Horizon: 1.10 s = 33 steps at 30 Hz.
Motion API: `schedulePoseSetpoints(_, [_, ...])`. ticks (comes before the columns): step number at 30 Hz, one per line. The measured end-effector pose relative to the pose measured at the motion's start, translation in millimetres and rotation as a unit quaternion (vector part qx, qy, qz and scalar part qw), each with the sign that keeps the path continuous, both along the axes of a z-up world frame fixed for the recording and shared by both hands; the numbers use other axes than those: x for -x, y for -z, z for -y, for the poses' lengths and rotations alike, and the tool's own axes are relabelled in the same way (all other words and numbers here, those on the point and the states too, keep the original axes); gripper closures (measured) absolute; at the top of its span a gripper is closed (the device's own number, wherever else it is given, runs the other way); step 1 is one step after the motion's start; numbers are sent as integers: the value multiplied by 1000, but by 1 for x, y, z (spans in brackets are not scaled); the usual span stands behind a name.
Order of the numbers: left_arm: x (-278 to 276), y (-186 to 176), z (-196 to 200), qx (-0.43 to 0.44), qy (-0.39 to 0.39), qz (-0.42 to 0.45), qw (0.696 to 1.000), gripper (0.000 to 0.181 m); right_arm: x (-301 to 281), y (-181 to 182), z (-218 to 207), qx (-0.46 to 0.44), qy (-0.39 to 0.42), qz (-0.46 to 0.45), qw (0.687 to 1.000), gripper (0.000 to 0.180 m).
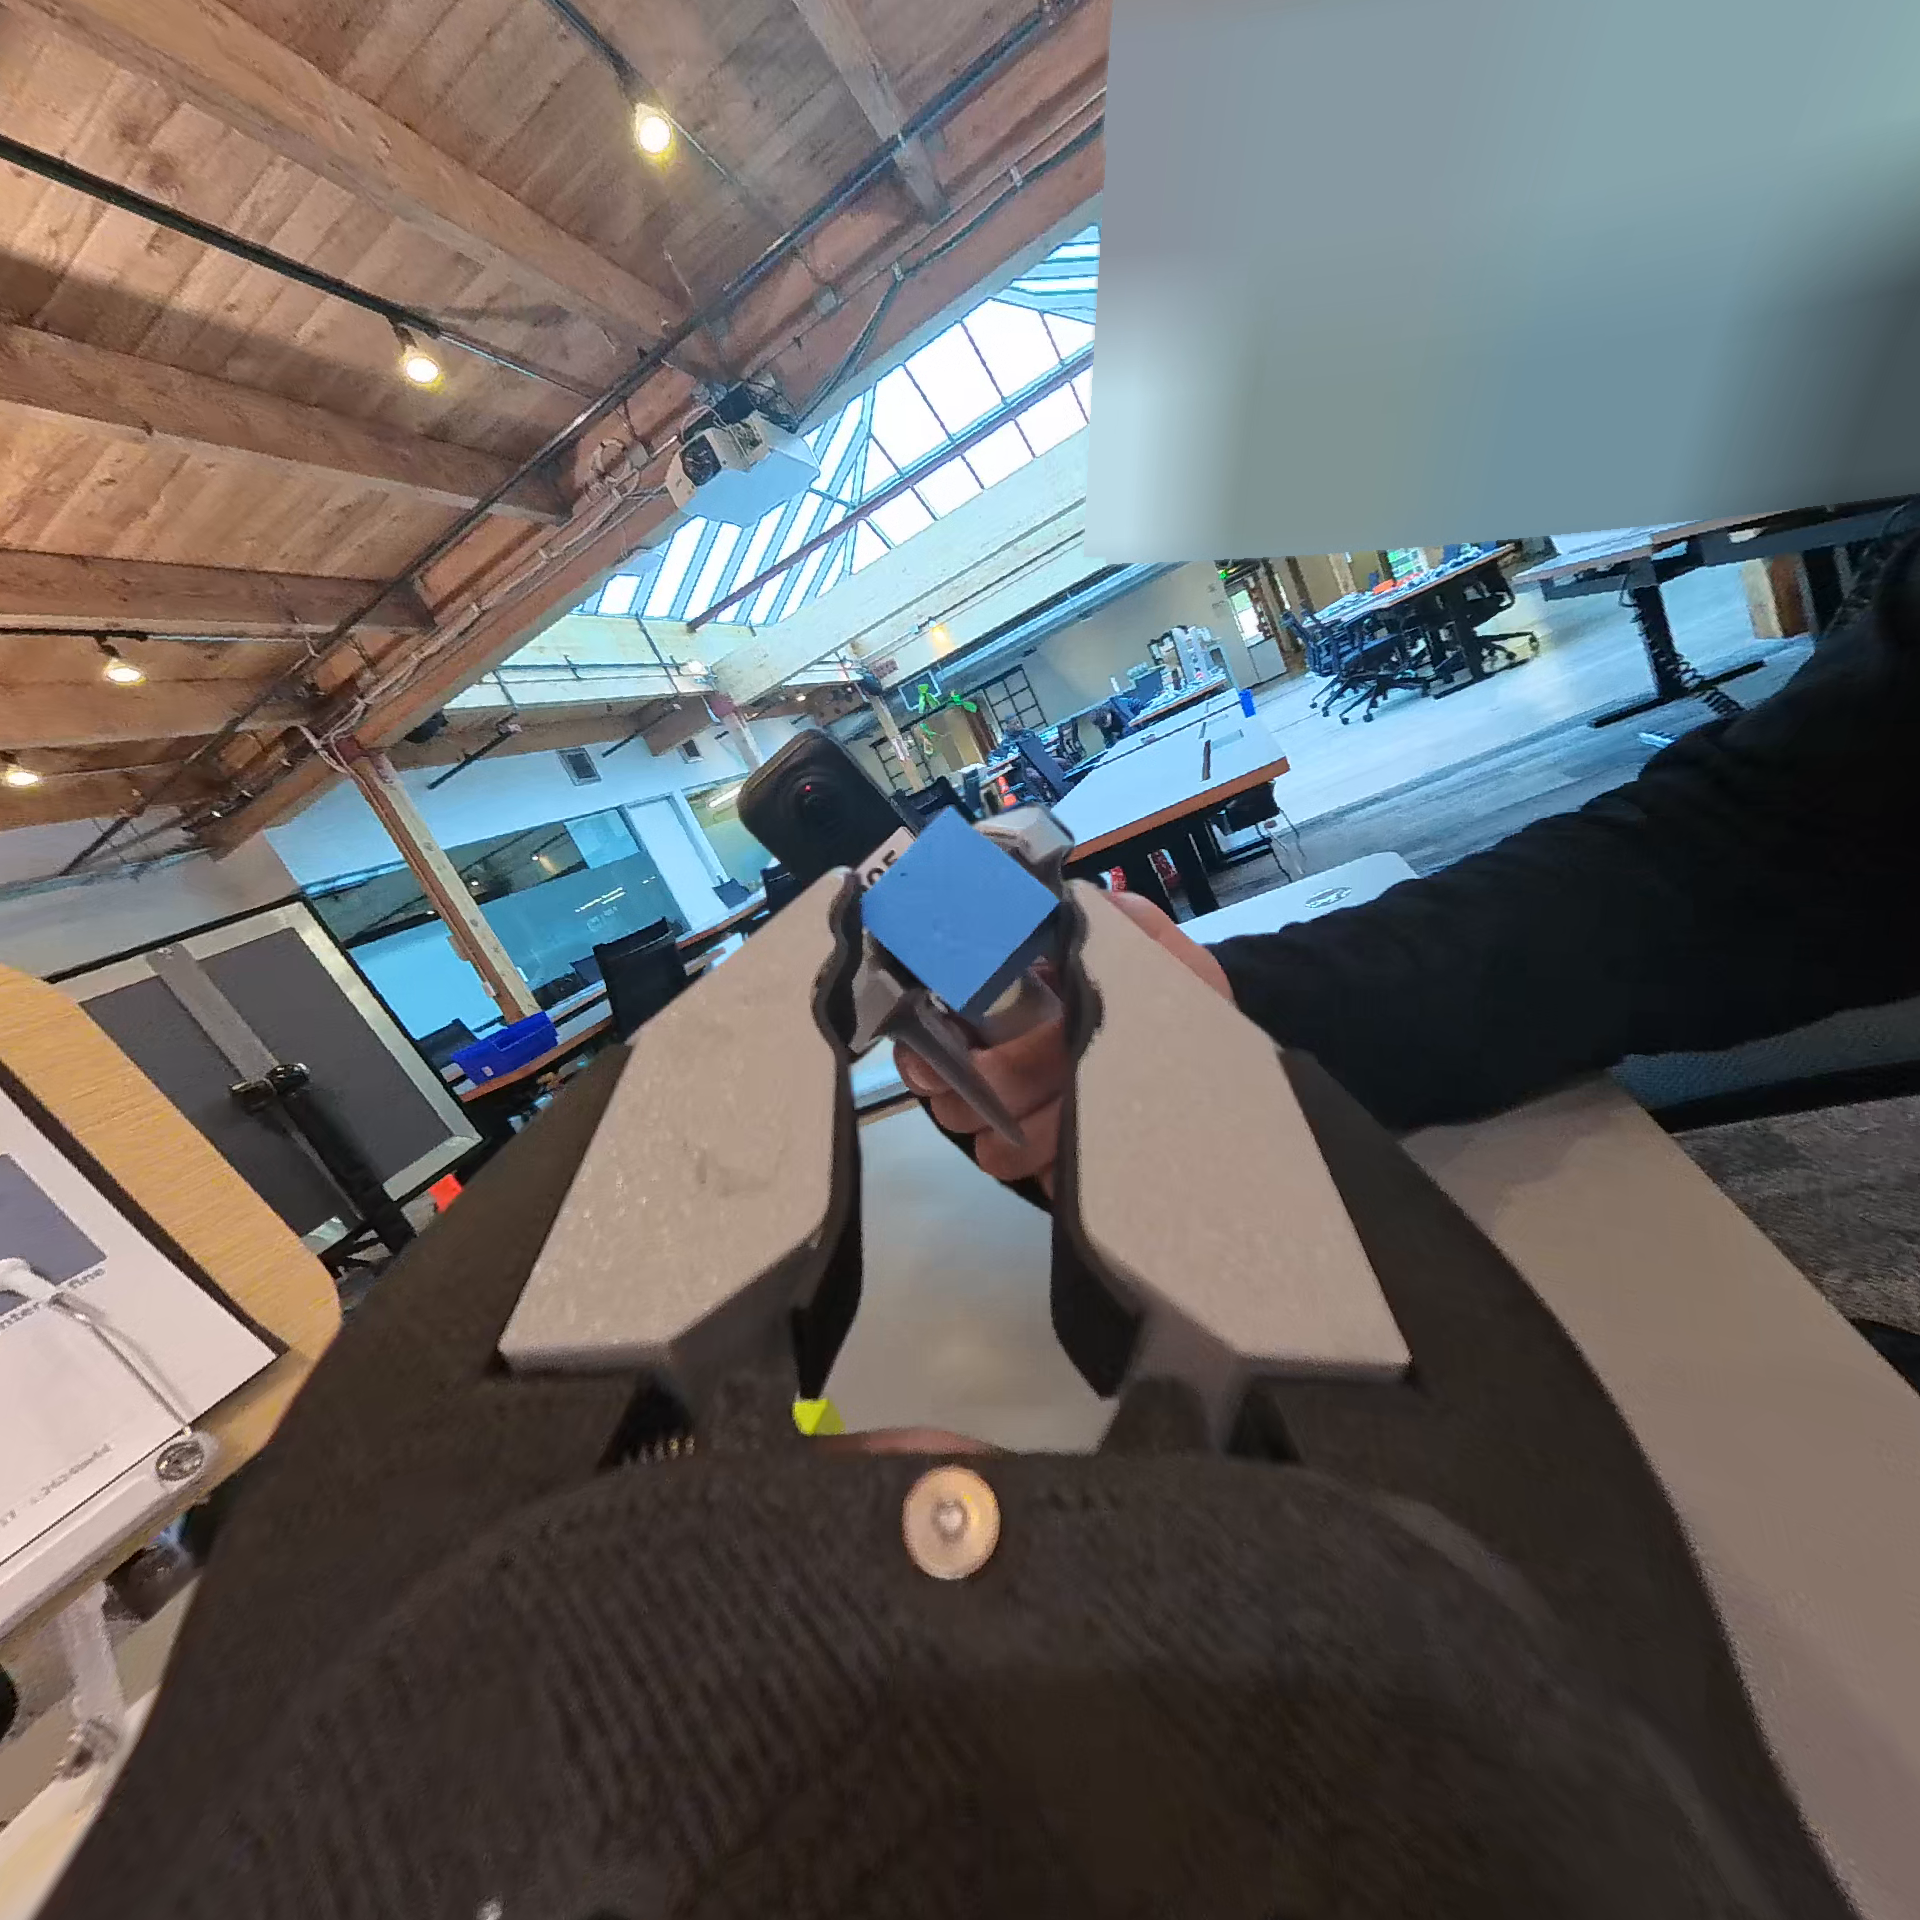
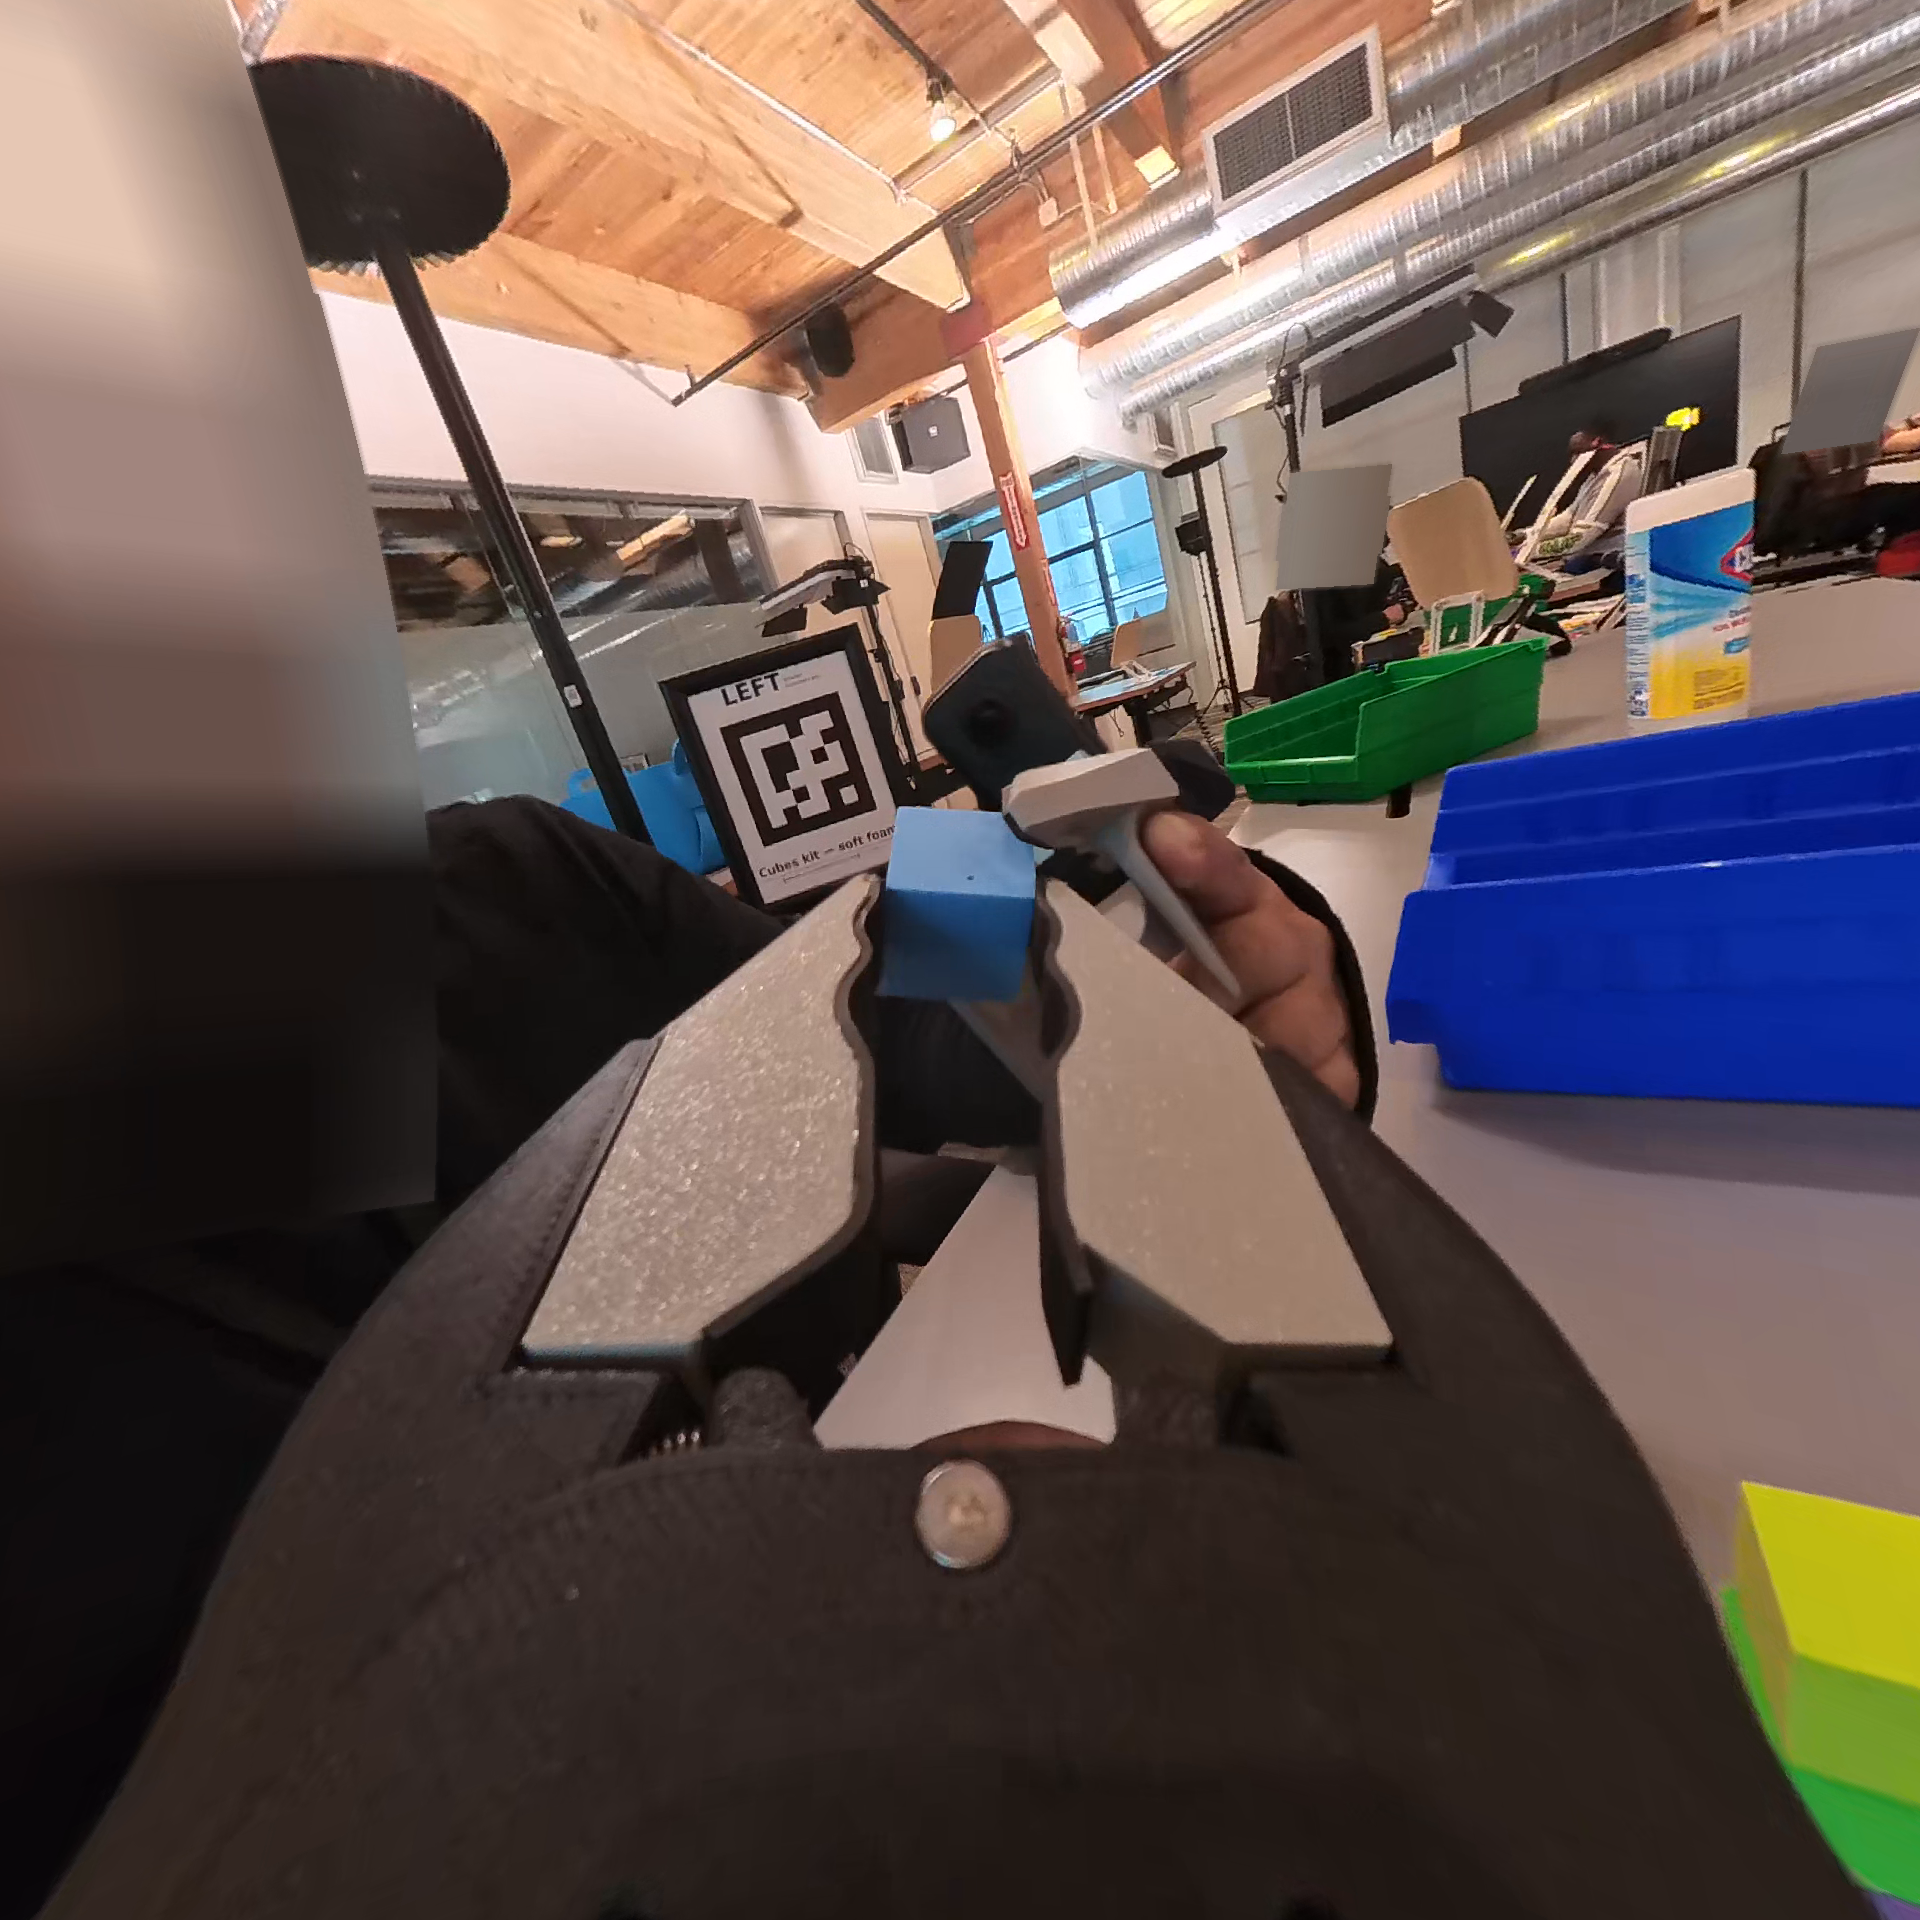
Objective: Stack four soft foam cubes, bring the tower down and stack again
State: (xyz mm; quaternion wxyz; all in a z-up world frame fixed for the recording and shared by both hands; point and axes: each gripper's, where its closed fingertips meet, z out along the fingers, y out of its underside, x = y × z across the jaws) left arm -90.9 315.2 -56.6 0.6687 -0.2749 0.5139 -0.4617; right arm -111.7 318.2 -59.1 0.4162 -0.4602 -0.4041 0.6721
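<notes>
The right gripper [image 2: 956, 935] has its fingers [image 2: 727, 1143] drawn in narrow, and their dark, wavy-edged tips press the left and right faces of a blue foam cube [image 2: 961, 909]. Those fingers are broad grey wedges with a grainy, sparkling surface. The cube is matte and sharp-edged, with one tiny dark speck on the face turned toward the camera; it sits nearly square-on here, tipped slightly. As its sides are equal, it has no long axis. The left gripper [image 1: 956, 930] meets it from the opposite side, its own grey, pebbly fingers [image 1: 707, 1143] also narrow, with the same cube [image 1: 956, 904] right at their tips. Seen from there it is turned like a diamond, one corner up. I cannot tell whether the left tips actually squeeze it or only flank its corners. Just past the cube in the right wrist view, a bare hand [image 2: 1257, 935] in a black sleeve wraps the left tool. Farther right, on the smooth grey table [image 2: 1558, 1299], lie a glossy blue plastic bin [image 2: 1662, 935] and, beyond it, a green bin [image 2: 1382, 727] and an upright wipes canister [image 2: 1688, 603]. Behind the fingertips to the left stands a black-framed marker sign [image 2: 795, 769]. Down by the right finger's base, a yellow cube [image 2: 1829, 1600] rests on a green cube [image 2: 1849, 1756].
</notes>
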Motion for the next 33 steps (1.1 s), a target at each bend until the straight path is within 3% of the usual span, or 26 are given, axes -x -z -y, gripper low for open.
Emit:
schedulePoseSetpoints(8, [0, 3, -5, -8, -16, -4, 1000, 145, 1, 1, -5, -6, 28, 24, 999, 155])
schedulePoseSetpoints(18, [-5, 22, -25, -49, -94, -40, 994, 144, -6, 22, -25, -55, 112, 113, 986, 156])
schedulePoseSetpoints(21, [1, 19, -33, -43, -108, -37, 993, 154, -14, 27, -38, -67, 147, 123, 979, 156])
schedulePoseSetpoints(26, [15, 9, -62, 43, -141, -30, 989, 180, -38, 40, -69, -95, 223, 137, 960, 155])
schedulePoseSetpoints(30, [13, 31, -108, 123, -232, -89, 961, 181, -47, 52, -87, -112, 253, 149, 949, 156])
schedulePoseSetpoints(33, [9, 55, -122, 172, -245, -141, 943, 181, -48, 66, -96, -135, 265, 161, 941, 155])
